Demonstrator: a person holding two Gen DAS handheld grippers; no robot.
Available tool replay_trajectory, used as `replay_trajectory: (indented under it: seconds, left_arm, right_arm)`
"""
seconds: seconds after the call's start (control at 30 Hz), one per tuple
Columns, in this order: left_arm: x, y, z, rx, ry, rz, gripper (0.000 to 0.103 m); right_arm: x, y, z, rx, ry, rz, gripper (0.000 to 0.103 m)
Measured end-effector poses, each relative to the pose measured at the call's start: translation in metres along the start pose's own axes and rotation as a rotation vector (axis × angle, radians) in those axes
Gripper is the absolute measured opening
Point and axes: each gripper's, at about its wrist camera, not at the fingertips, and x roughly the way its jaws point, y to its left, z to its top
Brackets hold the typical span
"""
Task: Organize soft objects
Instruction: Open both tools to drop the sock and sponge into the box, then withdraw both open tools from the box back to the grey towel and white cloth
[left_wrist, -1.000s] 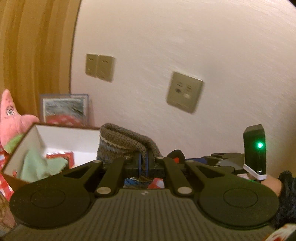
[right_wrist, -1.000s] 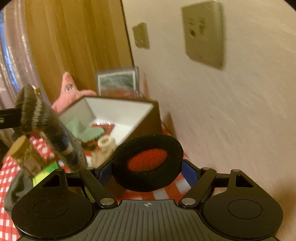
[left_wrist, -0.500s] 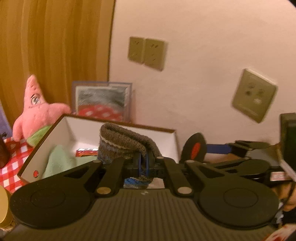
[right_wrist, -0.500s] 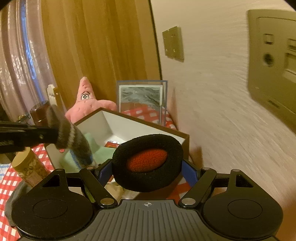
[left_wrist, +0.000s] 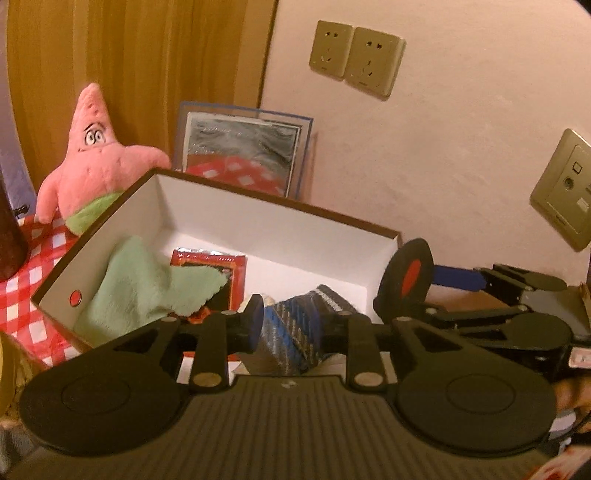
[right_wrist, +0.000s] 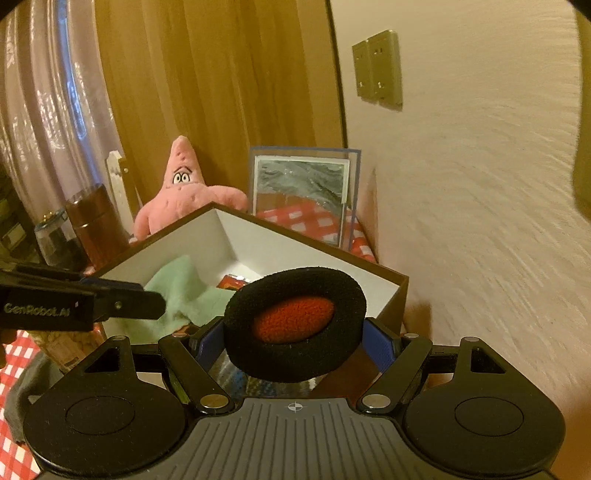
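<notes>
The left tongs (left_wrist: 291, 328) hang over the near edge of the box (left_wrist: 258, 218), their jaws opening, with the striped sock (left_wrist: 295, 332) between the pads but no longer pinched; it lies slumped just beyond them, low over the box floor. The right tongs (right_wrist: 295, 343) grip a black foam ear pad (right_wrist: 295, 325) with a red centre, clamped across its width and held above the box's near right corner.

Inside the box lie a green cloth (left_wrist: 147, 284) and a red packet (left_wrist: 210, 266); a pink star plush (left_wrist: 96, 158) stands behind it on the checked tabletop (left_wrist: 33, 258).

The risk, as I judge it: the sock may snag on a pad while the jaws part and get dragged back out, or drape over the box wall, since it sits close to the near rim. The ear pad could also fall outside the corner if released here.

The sock's long axis runs roughly from the tongs away and rightward, its far end pointing toward the box's right wall.
</notes>
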Motion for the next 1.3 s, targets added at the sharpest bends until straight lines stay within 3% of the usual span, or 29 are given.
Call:
replay_trajectory:
  seconds: [0.17, 0.4, 0.57, 1.3]
  left_arm:
    - [-0.002, 0.004, -0.004, -0.009, 0.01, 0.016, 0.032]
    - [-0.009, 0.007, -0.006, -0.016, 0.006, 0.032, 0.038]
    - [-0.012, 0.011, -0.009, -0.028, 0.012, 0.041, 0.04]
    - [-0.04, 0.005, -0.025, -0.036, 0.019, 0.002, 0.046]
  right_arm:
    - [0.013, 0.003, 0.003, -0.015, 0.0, 0.014, 0.079]
    - [0.02, 0.007, 0.008, -0.017, -0.02, 0.018, 0.09]
    - [0.018, 0.008, 0.006, -0.026, -0.012, 0.01, 0.092]
    - [-0.04, 0.02, -0.021, 0.048, -0.023, 0.003, 0.093]
